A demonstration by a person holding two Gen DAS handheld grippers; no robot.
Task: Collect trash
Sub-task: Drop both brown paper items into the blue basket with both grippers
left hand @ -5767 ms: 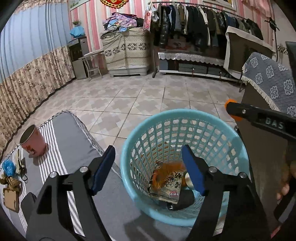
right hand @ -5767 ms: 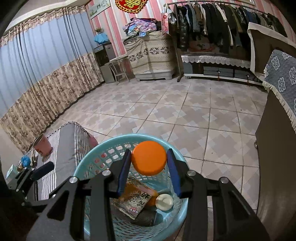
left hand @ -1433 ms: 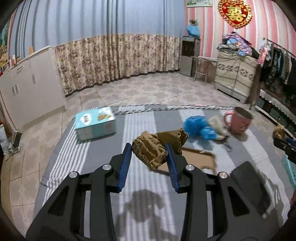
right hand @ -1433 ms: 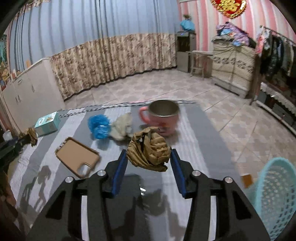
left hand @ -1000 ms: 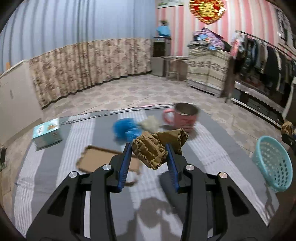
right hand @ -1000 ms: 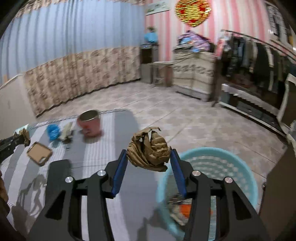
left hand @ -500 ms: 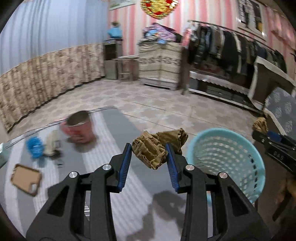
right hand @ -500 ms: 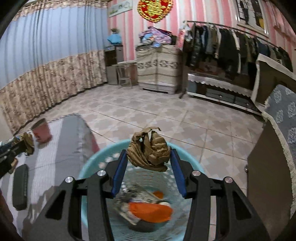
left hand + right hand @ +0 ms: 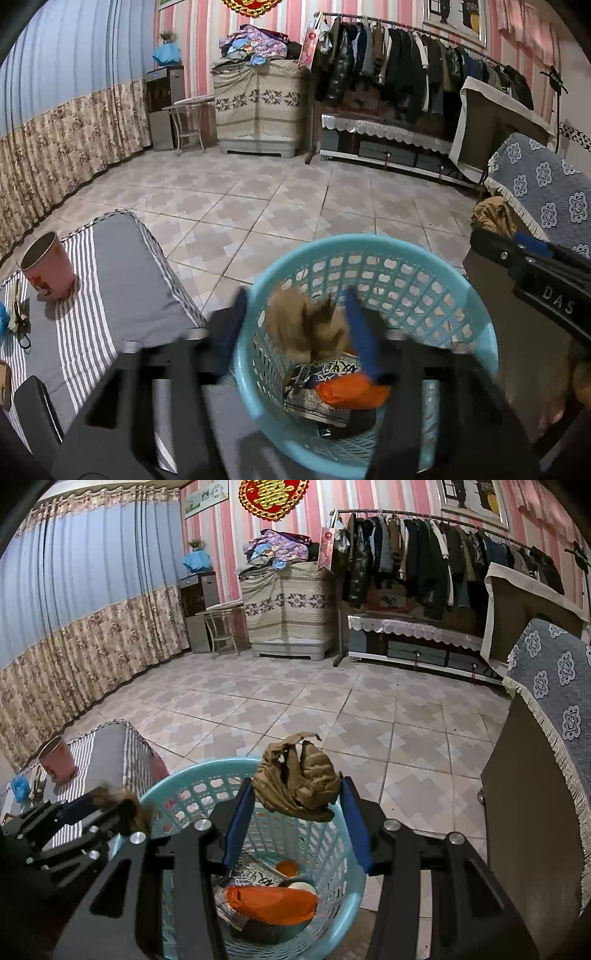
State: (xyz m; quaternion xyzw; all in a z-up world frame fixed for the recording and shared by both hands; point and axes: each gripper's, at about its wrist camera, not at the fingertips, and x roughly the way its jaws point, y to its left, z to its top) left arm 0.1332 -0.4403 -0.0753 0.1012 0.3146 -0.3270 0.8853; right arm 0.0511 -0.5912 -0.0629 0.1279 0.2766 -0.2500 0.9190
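Observation:
A light blue plastic basket [image 9: 413, 258] [image 9: 207, 775] stands at the end of the striped mat and holds an orange wrapper [image 9: 351, 393] and printed packets. My left gripper [image 9: 295, 332] is blurred over the basket with its jaws spread; a crumpled brown paper [image 9: 306, 328] sits between them, apparently loose. My right gripper [image 9: 295, 794] is shut on a second crumpled brown paper [image 9: 299, 779] above the basket's far rim.
A pink cup [image 9: 48, 266], a blue wad [image 9: 19, 784] and small scraps lie on the grey striped mat [image 9: 118, 266]. A dark cabinet with a blue patterned cloth [image 9: 554, 686] stands right of the basket. Tiled floor lies beyond.
Both grippers swung from the mat to above the basket carrying brown papers. My left gripper's jaws have just spread and its paper is coming free.

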